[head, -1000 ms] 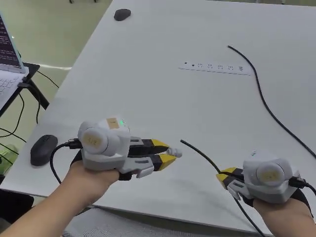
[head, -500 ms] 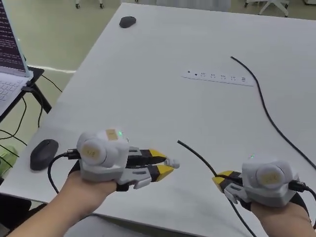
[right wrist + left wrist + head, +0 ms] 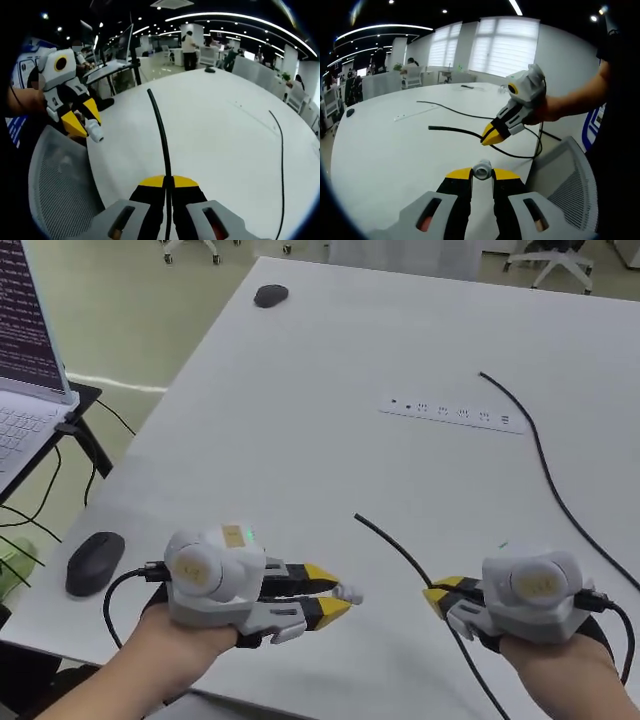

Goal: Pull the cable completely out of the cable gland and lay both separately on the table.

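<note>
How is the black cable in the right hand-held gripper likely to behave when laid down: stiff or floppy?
Probably semi-stiff: the cable juts from the right hand-held gripper in a gentle curve, not limp. Being thin, it likely weighs little and may spring or slide on the smooth table.

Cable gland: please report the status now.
Left gripper shut on cable gland. Right gripper shut on cable. Cable out of gland, both held, not released. Power strip well apart.
</note>
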Action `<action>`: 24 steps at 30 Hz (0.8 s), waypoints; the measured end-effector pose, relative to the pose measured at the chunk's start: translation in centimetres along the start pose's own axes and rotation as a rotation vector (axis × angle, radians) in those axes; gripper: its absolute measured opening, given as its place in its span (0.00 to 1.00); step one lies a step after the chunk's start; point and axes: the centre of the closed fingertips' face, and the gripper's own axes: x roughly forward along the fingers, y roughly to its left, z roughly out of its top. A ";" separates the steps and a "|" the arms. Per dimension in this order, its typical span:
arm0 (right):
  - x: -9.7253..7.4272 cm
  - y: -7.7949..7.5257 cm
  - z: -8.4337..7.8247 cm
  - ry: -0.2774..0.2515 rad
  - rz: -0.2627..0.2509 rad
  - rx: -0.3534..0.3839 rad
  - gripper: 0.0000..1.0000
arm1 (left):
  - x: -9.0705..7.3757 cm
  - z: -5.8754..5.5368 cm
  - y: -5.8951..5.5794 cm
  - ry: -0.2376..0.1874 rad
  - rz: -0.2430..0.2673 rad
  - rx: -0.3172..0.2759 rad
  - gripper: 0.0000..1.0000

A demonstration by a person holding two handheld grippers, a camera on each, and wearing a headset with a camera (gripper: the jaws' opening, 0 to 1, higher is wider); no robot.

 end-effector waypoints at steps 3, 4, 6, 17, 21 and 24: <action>0.8 0.0 0.6 -0.002 0.008 0.000 0.00 | -0.1 -0.4 0.3 -0.001 0.001 0.008 0.15; 1.0 0.0 0.8 -0.002 0.009 -0.004 0.00 | -0.1 -0.5 0.5 -0.005 0.002 0.009 0.15; 1.7 -0.2 1.1 0.010 0.004 -0.020 0.00 | -0.1 -1.0 1.0 -0.009 0.002 0.001 0.15; 5.7 -1.8 2.4 0.053 -0.003 -0.058 0.00 | 0.3 -3.4 1.9 0.010 -0.024 0.044 0.15; 7.2 -1.8 2.4 0.083 0.000 -0.066 0.00 | 0.5 -4.6 2.6 0.024 -0.035 0.035 0.15; 8.2 -1.5 2.3 0.095 0.001 -0.082 0.00 | 0.4 -5.1 3.4 0.020 -0.032 0.030 0.15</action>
